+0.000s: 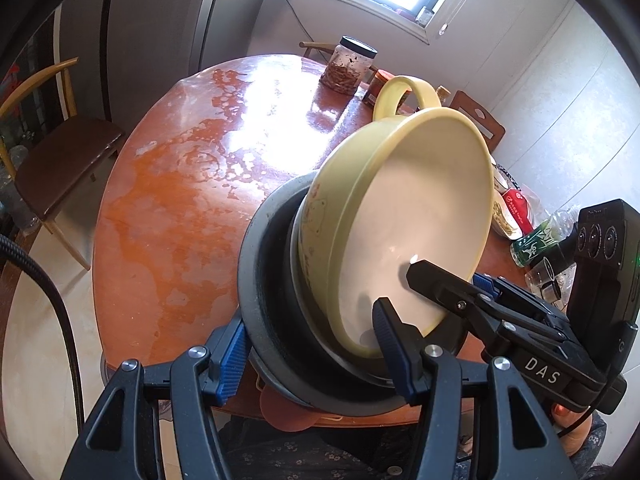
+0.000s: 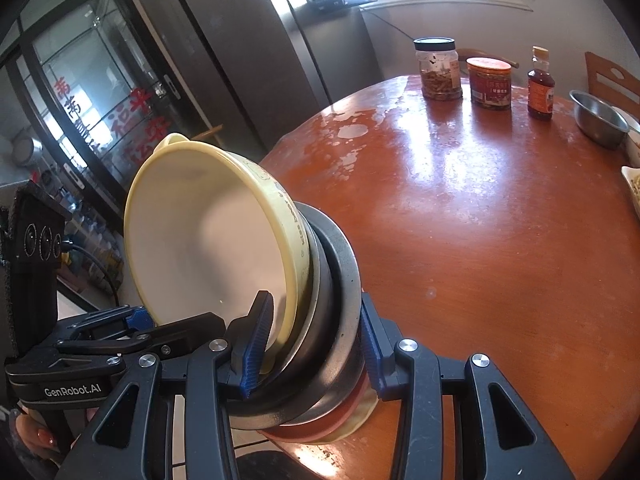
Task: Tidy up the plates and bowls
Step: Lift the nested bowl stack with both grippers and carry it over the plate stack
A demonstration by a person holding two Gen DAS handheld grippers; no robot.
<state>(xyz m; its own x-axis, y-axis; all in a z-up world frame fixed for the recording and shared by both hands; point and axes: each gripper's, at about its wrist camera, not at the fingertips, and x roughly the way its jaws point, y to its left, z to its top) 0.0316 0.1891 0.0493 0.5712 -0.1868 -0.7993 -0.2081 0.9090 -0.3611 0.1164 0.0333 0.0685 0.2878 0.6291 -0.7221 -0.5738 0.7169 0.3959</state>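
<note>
Both the left tool (image 1: 320,354) and right tool (image 2: 310,350) clamp the tilted bowl stack (image 1: 280,280), so the loose yellow bowl (image 1: 400,220) could slide out over the desk (image 1: 180,184) edge

My two claws clamp a nested bowl stack (image 1: 360,272) from opposite sides — above the table's (image 2: 500,240) near edge; jars (image 2: 440,72) stand far behind.

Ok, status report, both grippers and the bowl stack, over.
Left gripper and right gripper both clamped on the tilted bowl stack, yellow bowl innermost. Stack at table edge. Jars far off.
</note>
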